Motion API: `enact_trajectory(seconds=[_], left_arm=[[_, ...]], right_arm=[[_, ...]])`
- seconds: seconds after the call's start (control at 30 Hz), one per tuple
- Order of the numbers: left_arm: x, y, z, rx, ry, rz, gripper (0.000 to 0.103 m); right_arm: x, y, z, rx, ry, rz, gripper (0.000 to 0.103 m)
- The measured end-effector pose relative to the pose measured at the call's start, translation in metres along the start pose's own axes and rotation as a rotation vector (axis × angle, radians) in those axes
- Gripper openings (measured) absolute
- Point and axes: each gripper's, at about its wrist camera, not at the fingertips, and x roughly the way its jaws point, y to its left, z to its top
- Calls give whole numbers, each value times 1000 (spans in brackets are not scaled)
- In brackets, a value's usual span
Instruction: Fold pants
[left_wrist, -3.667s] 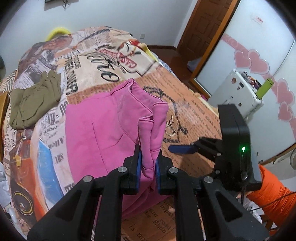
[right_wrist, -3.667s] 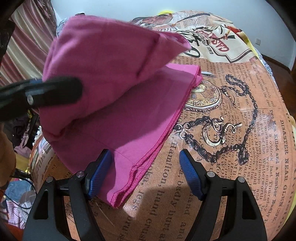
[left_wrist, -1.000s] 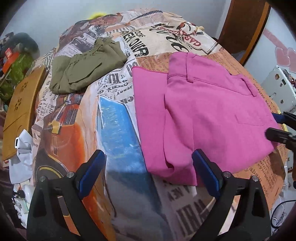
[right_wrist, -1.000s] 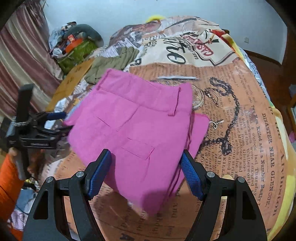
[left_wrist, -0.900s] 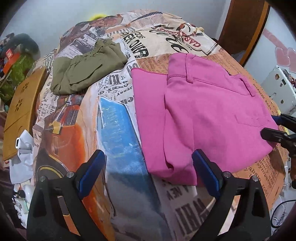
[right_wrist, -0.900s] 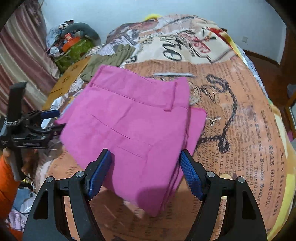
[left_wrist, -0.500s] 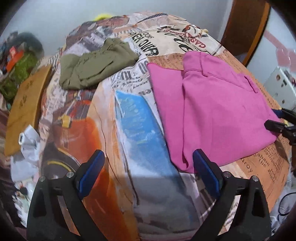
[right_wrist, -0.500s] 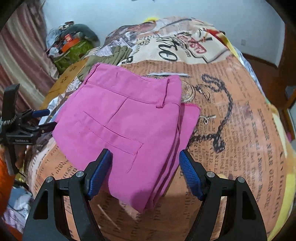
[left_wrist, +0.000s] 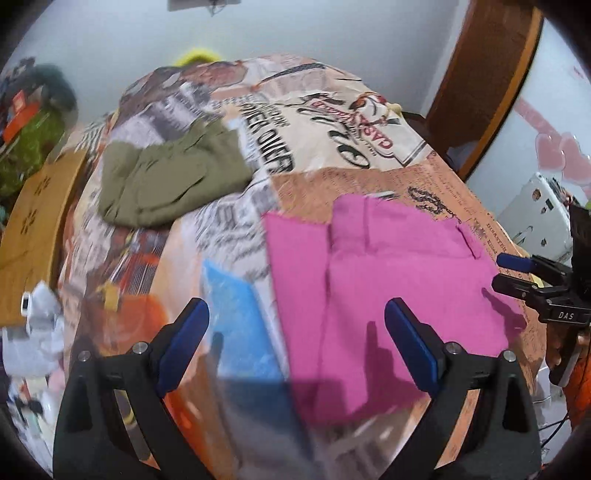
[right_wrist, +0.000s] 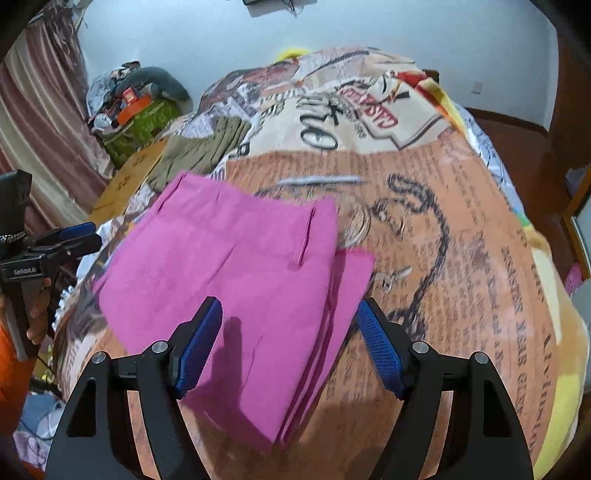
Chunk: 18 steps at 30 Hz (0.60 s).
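The pink pants (left_wrist: 388, 280) lie folded flat on the printed bedspread (left_wrist: 332, 122), waistband and belt loop toward the far side. My left gripper (left_wrist: 295, 339) hovers open above their near left corner, nothing between its blue pads. In the right wrist view the pink pants (right_wrist: 236, 266) show stacked layers along their right edge, and my right gripper (right_wrist: 290, 347) stands open over their near end, holding nothing. Each gripper appears in the other's view: the right gripper (left_wrist: 509, 273) at the pants' right edge, the left gripper (right_wrist: 77, 236) at their left.
Olive green pants (left_wrist: 166, 177) lie crumpled at the bed's far left. A wooden board (left_wrist: 33, 229) and a green bag (right_wrist: 144, 118) sit beside the bed on the left. A white appliance (left_wrist: 535, 218) and a wooden door (left_wrist: 491, 74) are on the right.
Both grippers have let go of the pants, which now lie folded flat. Over the last second the left view drew back and up, so the pants slid right; the right view shifted sideways.
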Motion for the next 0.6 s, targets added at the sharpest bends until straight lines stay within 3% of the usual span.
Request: enact_trajectory(seconds=[0.13, 0.27, 0.47, 0.53, 0.6], left_arm=[[19, -20, 18, 37, 13, -13, 95], [38, -36, 31, 76, 34, -16, 74], [57, -44, 36, 108, 50, -18, 65], [63, -45, 34, 124, 56, 0, 54], [69, -44, 32, 135, 49, 13, 52]], right_arm=[[5, -2, 15, -26, -44, -40, 67], [13, -6, 29, -18, -63, -51, 60], [44, -8, 31, -29, 30, -27, 38], [51, -7, 27, -37, 48, -40, 37], [52, -8, 26, -41, 43, -46, 33]])
